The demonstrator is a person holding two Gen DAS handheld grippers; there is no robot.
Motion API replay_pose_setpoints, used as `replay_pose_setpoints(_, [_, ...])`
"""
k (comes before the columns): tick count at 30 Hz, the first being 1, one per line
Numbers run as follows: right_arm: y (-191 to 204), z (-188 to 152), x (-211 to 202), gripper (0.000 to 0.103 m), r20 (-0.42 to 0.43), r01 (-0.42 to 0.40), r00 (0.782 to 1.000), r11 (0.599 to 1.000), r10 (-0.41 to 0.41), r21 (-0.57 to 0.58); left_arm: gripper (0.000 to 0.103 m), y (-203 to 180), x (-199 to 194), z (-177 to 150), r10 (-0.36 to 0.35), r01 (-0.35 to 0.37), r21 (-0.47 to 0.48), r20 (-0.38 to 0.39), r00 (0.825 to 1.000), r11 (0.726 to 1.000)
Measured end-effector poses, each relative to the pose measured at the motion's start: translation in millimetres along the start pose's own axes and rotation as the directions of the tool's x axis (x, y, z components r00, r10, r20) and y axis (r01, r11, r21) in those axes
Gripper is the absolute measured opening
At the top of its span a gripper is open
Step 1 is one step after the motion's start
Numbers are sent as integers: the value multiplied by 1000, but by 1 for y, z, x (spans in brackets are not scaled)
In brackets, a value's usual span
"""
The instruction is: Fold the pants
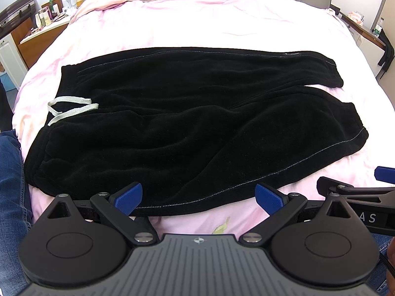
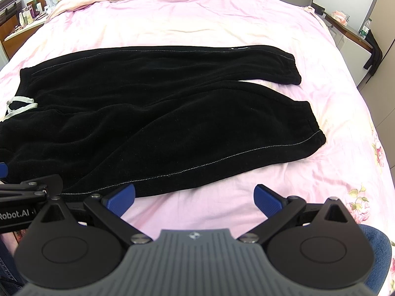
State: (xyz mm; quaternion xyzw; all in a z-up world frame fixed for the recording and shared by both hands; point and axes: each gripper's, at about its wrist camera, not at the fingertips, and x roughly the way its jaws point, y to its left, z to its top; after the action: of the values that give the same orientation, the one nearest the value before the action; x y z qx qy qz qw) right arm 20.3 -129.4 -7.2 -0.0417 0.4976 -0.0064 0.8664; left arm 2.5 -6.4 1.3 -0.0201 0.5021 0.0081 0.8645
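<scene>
The black pants (image 1: 172, 113) lay flat on the pink bed (image 1: 197, 19). The left tongs (image 1: 198, 198) and right tongs (image 2: 195, 197) were both apart, holding nothing.

fuzzy matt cloth pants (image 1: 172, 113)

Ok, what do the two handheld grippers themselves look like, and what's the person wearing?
Both match: left gripper and right gripper have black linkage arms, round black pivot discs, a ribbed grey centre plate with a small emblem, silver screws and ribbed blue fingers. White lettering runs along each body's side. The person wears blue jeans.
</scene>
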Motion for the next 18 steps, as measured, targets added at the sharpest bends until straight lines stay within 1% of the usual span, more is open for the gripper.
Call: replay_pose_setpoints(18, [0, 0, 1, 98, 0, 0, 1000, 1000, 0, 1, 103, 0, 1, -4, -3, 3, -3, 2, 1000, 1000])
